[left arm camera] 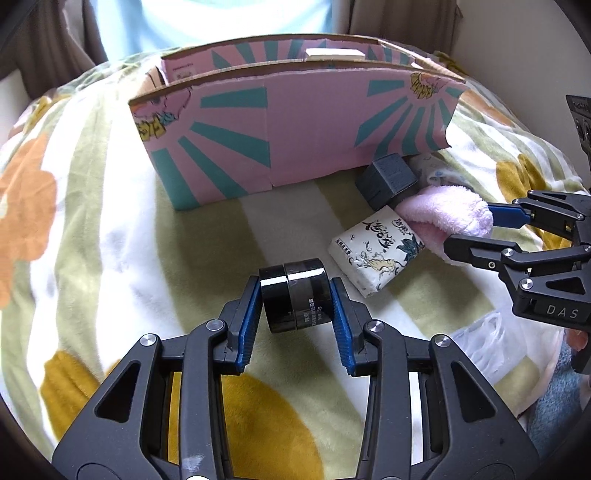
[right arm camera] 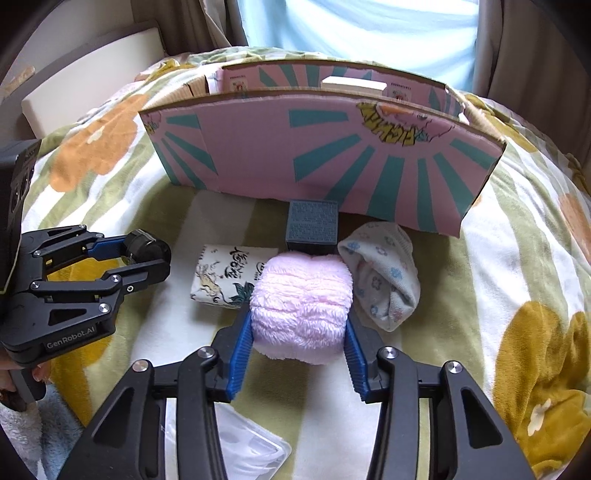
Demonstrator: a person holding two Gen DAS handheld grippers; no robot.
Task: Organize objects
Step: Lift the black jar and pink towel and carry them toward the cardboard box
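Jar (left arm camera: 291, 291) and towel (right arm camera: 301, 306) gripped; box (left arm camera: 295, 125) walls off beyond.

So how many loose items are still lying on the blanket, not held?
3: the tissue pack left of the pink cloth, the dark cube against the pink box, and the floral sock on the right. More may be hidden.

Both my feeds are bright with soft daylight coming from the pale blue curtained window (right arm camera: 354, 33) at the top, which is nearly washed out. Shadows are faint. I see glare streaks on the glossy black cylindrical jar (left arm camera: 293, 291). Fisheye bending curves the pink and teal cardboard box (left arm camera: 288, 122), and the corners go black. Focus is sharp, without motion blur.
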